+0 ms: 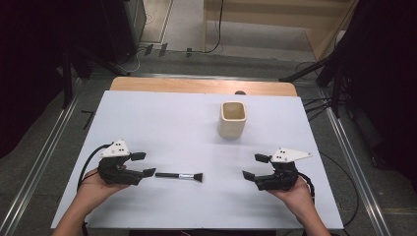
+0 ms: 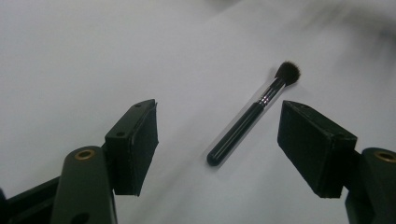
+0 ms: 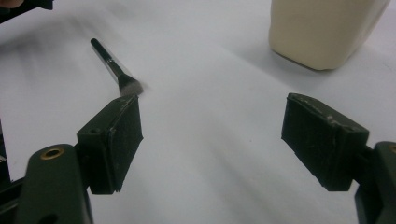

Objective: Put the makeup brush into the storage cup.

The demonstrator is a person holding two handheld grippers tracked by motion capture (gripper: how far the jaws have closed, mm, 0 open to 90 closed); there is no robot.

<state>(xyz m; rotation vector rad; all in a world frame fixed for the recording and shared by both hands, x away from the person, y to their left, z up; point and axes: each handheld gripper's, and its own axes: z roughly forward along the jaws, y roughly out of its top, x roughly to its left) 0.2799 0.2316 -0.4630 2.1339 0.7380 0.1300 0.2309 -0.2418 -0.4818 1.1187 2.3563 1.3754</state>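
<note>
A black makeup brush (image 1: 179, 175) with a silver ferrule lies flat on the white table (image 1: 162, 123), handle end toward the left. My left gripper (image 1: 143, 164) is open just left of that handle end, held in a hand. In the left gripper view the brush (image 2: 252, 114) lies on the table just ahead of the wide-apart jaws of my left gripper (image 2: 219, 135). My right gripper (image 1: 255, 166) is open at the right, apart from the brush. A cream square cup (image 1: 232, 119) stands upright behind the brush. The right gripper view shows the brush (image 3: 113, 66) far left and the cup (image 3: 322, 28) top right.
The table's wooden back edge (image 1: 201, 86) borders grey floor with metal rails (image 1: 44, 157) on both sides. Cables (image 1: 88, 164) trail from each gripper. White tabletop stretches between the grippers and around the cup.
</note>
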